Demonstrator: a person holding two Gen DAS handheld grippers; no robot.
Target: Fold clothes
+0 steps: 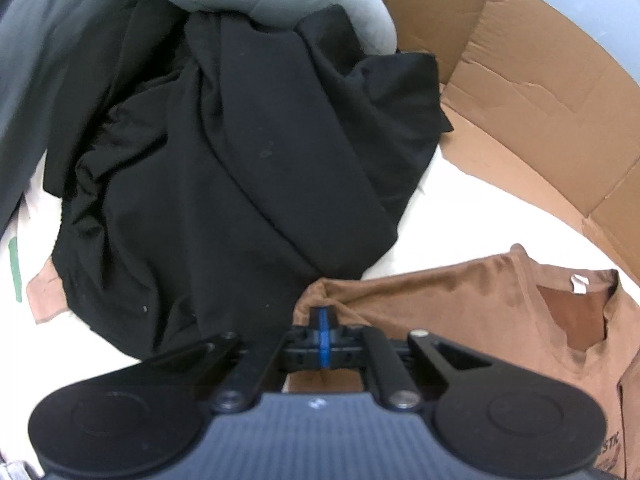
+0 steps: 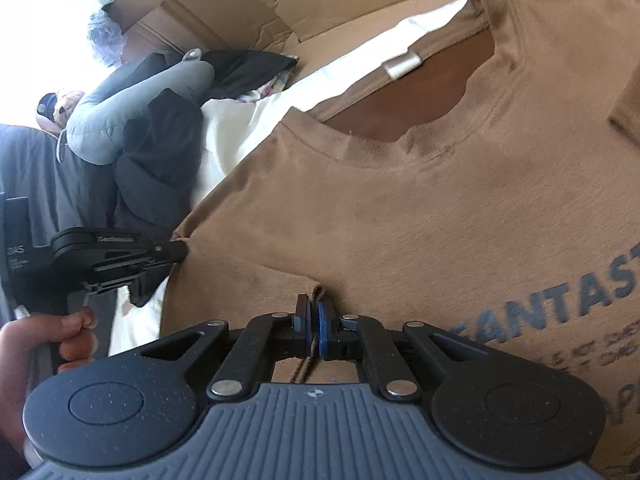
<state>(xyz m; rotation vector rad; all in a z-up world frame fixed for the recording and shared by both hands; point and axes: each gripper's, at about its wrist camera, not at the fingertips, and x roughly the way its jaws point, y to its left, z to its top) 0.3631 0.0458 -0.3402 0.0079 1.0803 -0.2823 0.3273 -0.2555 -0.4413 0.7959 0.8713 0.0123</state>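
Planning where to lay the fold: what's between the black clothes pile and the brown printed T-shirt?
Only a bare strip of white surface, in the left wrist view, separates black clothes pile from brown T-shirt.

White bedding (image 1: 460, 216) edged by flattened cardboard (image 1: 540, 92), perhaps a bright window (image 2: 44, 32) beyond.

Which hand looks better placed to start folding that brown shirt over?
Probably the left gripper: it pinches the shirt at its outer corner. The right gripper grips an edge nearer the middle.
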